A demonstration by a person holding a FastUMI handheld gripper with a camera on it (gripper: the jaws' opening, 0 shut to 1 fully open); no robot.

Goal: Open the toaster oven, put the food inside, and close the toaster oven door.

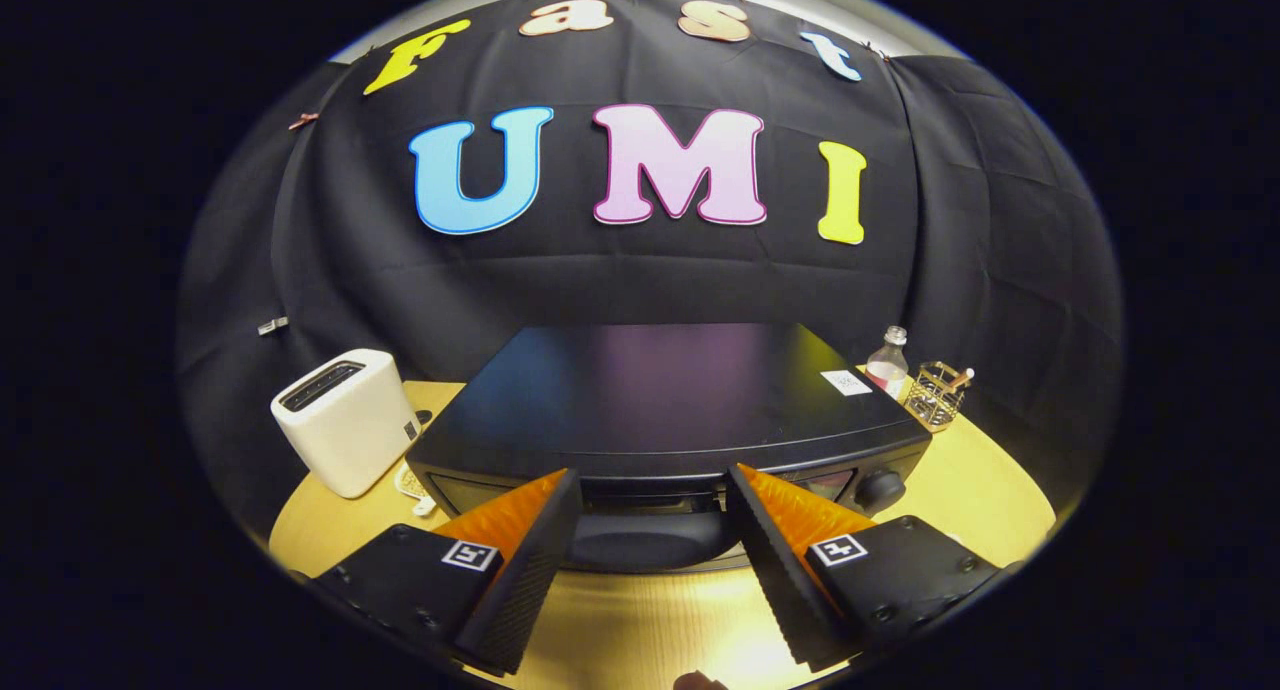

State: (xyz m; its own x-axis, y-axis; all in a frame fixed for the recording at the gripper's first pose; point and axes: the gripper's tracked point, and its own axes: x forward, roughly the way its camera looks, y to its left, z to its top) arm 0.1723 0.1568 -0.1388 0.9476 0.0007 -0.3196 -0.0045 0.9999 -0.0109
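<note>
The gripper (650, 490) hangs low over the wooden table (640, 620) with its two fingers spread wide apart and nothing held between them. Directly ahead of the fingers stands the black toaster oven (660, 400), seen from slightly above so that its flat, glossy top takes up most of its visible area. The fingertips reach to the oven's front edge, one on each side of the dark rounded door handle (648, 542), which lies in the gap between them without either finger touching it. The door appears closed, though the fingers hide much of the oven's front. A round control knob (880, 490) sits on the oven's front just beyond the right finger. A small white sticker (846, 382) lies on the far right corner of the oven's top.

To the left of the oven, near it on the table, stands a white pop-up toaster (345, 420), tilted a little in this view. Behind the oven's right corner are a small clear bottle (889, 362) and, just beside it, a wire basket (938, 395) holding something too small to make out.
</note>
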